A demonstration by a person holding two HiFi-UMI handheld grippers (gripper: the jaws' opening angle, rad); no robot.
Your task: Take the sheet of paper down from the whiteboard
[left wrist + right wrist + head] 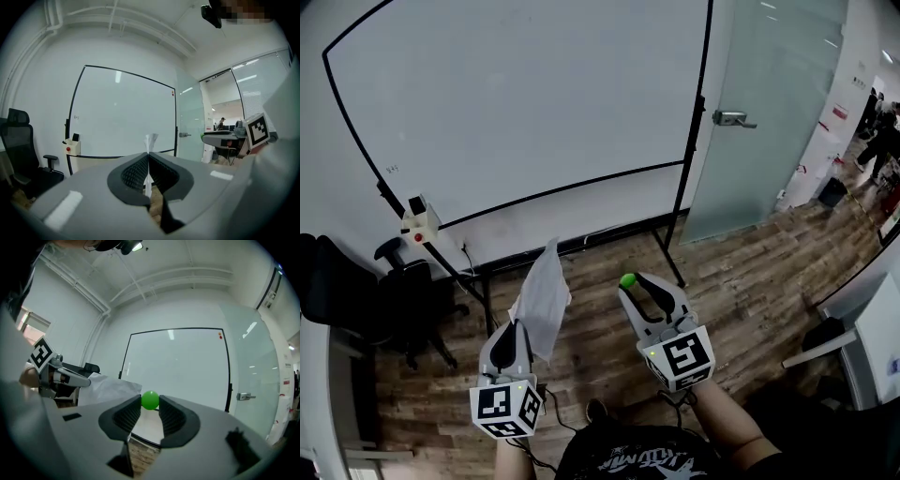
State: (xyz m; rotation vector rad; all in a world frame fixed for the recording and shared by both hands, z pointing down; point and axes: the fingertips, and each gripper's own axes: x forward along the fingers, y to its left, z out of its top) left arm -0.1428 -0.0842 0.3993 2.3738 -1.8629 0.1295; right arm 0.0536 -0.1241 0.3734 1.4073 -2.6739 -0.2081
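Note:
The white sheet of paper [544, 295] is off the whiteboard [525, 103] and sticks up from my left gripper [521, 330], whose jaws are shut on its lower edge. In the left gripper view the paper [150, 140] shows edge-on between the closed pads. My right gripper [630, 284] holds a small green ball-shaped magnet [627, 280] at its fingertips; the same green magnet [150, 400] is pinched between the jaws in the right gripper view. Both grippers hang a little way back from the bare whiteboard.
A white tray [420, 223] with a red magnet and an eraser hangs at the board's lower left. A black office chair [403, 300] stands at the left. A frosted glass door [764, 112] with a handle stands to the right. The floor is wooden.

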